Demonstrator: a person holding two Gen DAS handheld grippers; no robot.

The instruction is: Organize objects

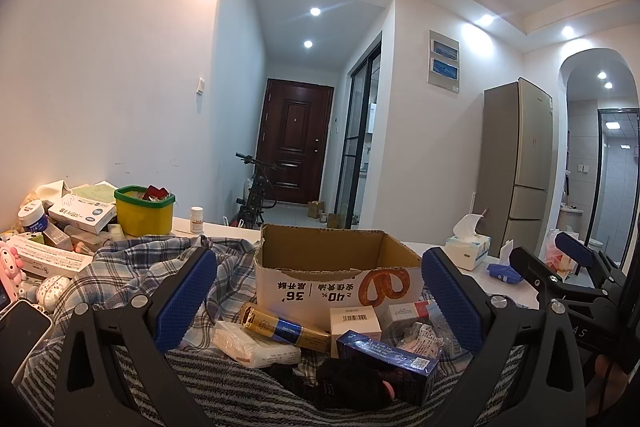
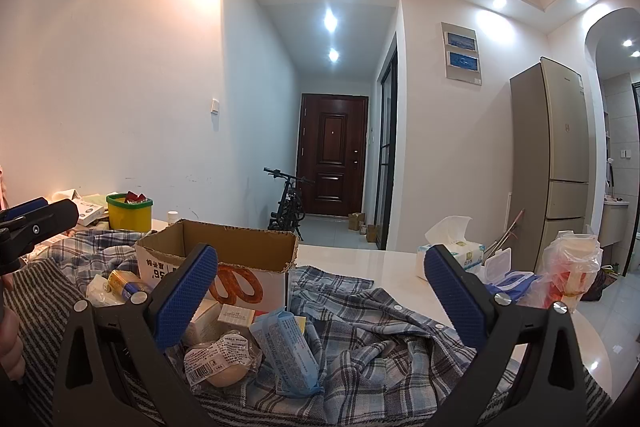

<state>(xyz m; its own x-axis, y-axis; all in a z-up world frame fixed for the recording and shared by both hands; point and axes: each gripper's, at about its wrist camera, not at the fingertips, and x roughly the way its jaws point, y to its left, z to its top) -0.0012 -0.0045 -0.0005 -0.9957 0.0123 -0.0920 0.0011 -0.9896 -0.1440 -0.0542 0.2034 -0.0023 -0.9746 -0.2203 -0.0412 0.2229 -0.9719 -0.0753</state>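
1. Left wrist view: the left gripper (image 1: 320, 291) hung level, jaws wide apart and empty, before the open cardboard box (image 1: 338, 267); small packets lay on the plaid cloth (image 1: 132, 259) just in front.
2. Right wrist view: the right gripper (image 2: 320, 291) likewise gaped, holding nothing; the cardboard box (image 2: 224, 255) sat left, a blue packet (image 2: 286, 351) below.

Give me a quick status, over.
Left tongs and right tongs open, empty. Cardboard box open, upright, loose items in front. Plaid cloth bunched underneath.
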